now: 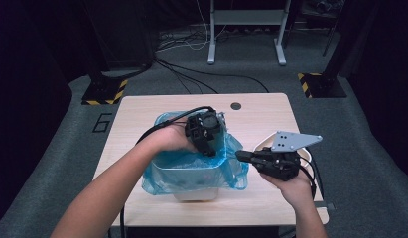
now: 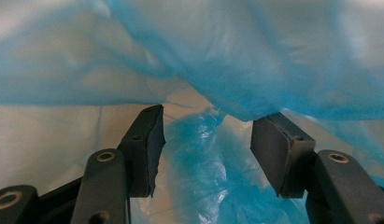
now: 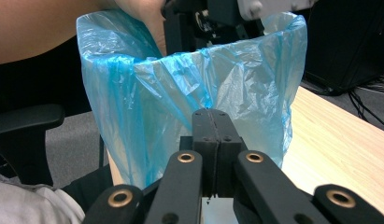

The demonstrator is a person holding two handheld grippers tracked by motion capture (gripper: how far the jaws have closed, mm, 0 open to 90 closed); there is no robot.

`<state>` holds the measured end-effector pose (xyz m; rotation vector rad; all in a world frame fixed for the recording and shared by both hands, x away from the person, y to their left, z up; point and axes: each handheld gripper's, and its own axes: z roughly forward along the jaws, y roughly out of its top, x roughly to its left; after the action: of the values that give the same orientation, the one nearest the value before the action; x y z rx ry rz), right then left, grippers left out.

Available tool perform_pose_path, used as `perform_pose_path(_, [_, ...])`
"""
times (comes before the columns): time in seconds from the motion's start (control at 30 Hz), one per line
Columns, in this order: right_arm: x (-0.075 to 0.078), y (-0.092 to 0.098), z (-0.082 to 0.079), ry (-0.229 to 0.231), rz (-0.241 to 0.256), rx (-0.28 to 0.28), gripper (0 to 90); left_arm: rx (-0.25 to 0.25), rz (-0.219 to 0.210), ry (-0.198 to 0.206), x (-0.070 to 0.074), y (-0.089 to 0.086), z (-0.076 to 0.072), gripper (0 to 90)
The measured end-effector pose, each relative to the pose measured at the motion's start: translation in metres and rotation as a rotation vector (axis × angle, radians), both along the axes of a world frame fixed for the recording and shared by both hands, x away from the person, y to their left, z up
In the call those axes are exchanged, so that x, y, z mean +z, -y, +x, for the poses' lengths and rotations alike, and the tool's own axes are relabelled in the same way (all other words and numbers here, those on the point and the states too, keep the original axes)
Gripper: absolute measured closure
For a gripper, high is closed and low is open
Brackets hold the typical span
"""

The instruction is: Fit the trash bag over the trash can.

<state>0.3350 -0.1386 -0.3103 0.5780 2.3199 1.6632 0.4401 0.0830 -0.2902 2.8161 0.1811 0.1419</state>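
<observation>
So here we're lining a white bin (image 1: 194, 191) with a blue bag (image 1: 164, 173), and the bin sits near the front edge of the counter (image 1: 271, 119), with the bag draped over its rim and hanging down the outside. Our left gripper (image 1: 207, 144) is plunged down inside the bag with its jaws spread apart and nothing between them, just loose blue film bunched ahead of the pads in the left gripper view (image 2: 199, 158). Our right gripper (image 3: 211, 128) is off the bin's right side, jaws clenched together; it looks like they're pinching the bag's outer film, but honestly the film is so thin at that spot we can't be sure they have any of it. Biggest worry: if the left one pushes the liner deeper while the right isn't really holding, the rim could slip off the edge and the whole bag slides into the bin. If the right does have it and we tug outward, thin plastic like this could stretch or tear at the pinch. Also the bin is light and close to the counter edge, so a sideways pull may drag or tip it toward us.
</observation>
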Motion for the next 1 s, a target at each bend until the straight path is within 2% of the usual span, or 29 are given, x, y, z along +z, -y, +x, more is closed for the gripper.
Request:
perform_pose_path(0.13, [0.000,0.001,-0.001,0.001,0.004,0.001,89.9,-0.009,-0.028,0.017,0.007,-0.002,-0.003,44.2])
perform_pose_path(0.33, [0.002,0.001,-0.002,0.001,0.016,-0.008,80.0,-0.004,-0.095,0.072,0.035,-0.015,-0.014,43.5])
perform_pose_path(0.4, [0.004,0.001,-0.003,0.006,0.017,-0.011,77.3,0.000,-0.126,0.091,0.044,-0.024,-0.019,43.5])
perform_pose_path(0.53, [0.006,0.001,-0.005,0.012,0.016,-0.015,73.4,0.013,-0.217,0.101,0.058,-0.050,-0.028,43.8])
perform_pose_path(0.63, [0.010,0.003,-0.005,0.014,0.024,-0.023,70.7,0.023,-0.300,0.088,0.061,-0.073,-0.034,43.8])
perform_pose_path(0.77, [0.014,0.003,-0.006,0.022,0.035,-0.029,70.0,0.048,-0.392,0.094,0.062,-0.098,-0.038,45.1])
perform_pose_path(0.93, [0.015,0.003,-0.005,0.021,0.026,-0.034,68.8,0.064,-0.472,0.113,0.057,-0.119,-0.045,45.6])
perform_pose_path(1.0, [0.014,0.002,-0.004,0.011,0.024,-0.036,68.2,0.066,-0.507,0.108,0.056,-0.126,-0.046,45.5])
